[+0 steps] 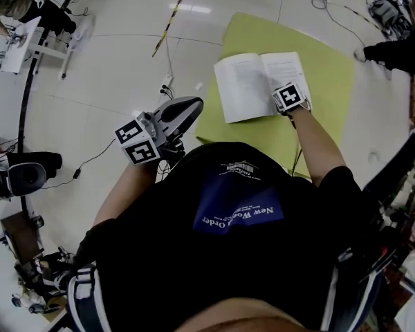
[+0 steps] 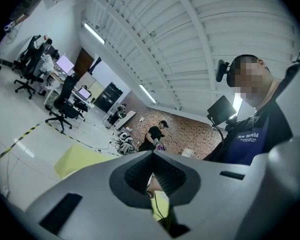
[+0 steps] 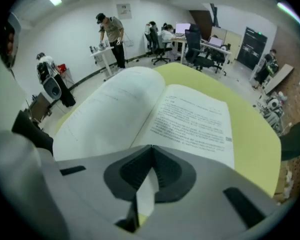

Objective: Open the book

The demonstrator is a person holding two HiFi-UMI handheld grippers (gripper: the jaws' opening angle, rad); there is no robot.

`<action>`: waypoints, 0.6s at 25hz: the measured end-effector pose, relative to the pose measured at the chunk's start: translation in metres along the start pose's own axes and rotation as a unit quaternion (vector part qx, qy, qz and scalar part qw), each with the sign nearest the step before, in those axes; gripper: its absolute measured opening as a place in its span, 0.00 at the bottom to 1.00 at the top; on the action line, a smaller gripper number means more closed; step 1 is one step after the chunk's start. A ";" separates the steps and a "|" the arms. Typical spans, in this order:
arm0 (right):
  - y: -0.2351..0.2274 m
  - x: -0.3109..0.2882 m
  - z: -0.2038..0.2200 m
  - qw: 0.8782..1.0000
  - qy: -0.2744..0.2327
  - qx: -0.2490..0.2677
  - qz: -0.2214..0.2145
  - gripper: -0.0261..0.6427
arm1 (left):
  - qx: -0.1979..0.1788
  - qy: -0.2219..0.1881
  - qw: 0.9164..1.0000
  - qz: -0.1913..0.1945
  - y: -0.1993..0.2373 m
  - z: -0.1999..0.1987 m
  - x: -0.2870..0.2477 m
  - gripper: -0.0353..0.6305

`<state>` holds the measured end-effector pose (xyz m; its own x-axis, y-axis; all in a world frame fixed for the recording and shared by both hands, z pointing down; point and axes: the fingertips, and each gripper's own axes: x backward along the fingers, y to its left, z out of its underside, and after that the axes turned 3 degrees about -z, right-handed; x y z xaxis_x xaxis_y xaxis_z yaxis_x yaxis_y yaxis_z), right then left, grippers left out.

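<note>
open book (image 1: 241,88) on yellow mat (image 1: 332,75); cable (image 1: 168,61) and striped tape (image 1: 173,16) on floor nearby.

We read "New World Order" in white letters on the blue patch (image 1: 238,211) on the person's black shirt (image 1: 194,268), with a small white emblem above it too fine to read, and the book's (image 1: 259,81) print is likewise too small for us.

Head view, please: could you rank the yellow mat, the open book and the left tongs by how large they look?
1. Yellow mat, clearly the largest.
2. Open book.
3. Left tongs, slightly smaller than the book; they are nearer the camera, so that gap is unsure.
</note>
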<state>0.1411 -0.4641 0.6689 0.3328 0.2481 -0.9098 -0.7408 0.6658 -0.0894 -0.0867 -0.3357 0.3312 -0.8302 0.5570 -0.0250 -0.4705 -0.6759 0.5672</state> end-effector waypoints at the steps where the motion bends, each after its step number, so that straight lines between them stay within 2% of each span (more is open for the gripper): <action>1: 0.000 0.004 0.000 0.999 -0.024 -0.020 -0.009 0.01 | -0.001 -0.001 1.000 0.002 -0.002 0.000 -0.001 0.05; 3: 0.001 0.016 -0.002 0.994 -0.080 -0.071 -0.031 0.03 | -0.004 -0.003 1.000 0.004 -0.005 -0.002 0.000 0.05; 5: 0.003 0.027 -0.007 0.987 -0.117 -0.098 -0.046 0.02 | -0.007 -0.006 1.000 0.004 -0.005 -0.005 0.001 0.05; 9: 0.010 0.040 -0.011 0.985 -0.137 -0.091 -0.060 0.03 | -0.011 -0.014 1.000 0.005 -0.006 -0.011 0.001 0.05; 15: 0.011 0.067 -0.026 0.973 -0.188 -0.110 -0.074 0.02 | -0.017 -0.018 1.000 0.014 -0.011 -0.015 -0.001 0.05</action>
<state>0.1401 -0.4588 0.5963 0.6045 0.4277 -0.6720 -0.7615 0.5578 -0.3301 -0.0851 -0.3364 0.3129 -0.8325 0.5536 0.0213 -0.4570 -0.7078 0.5387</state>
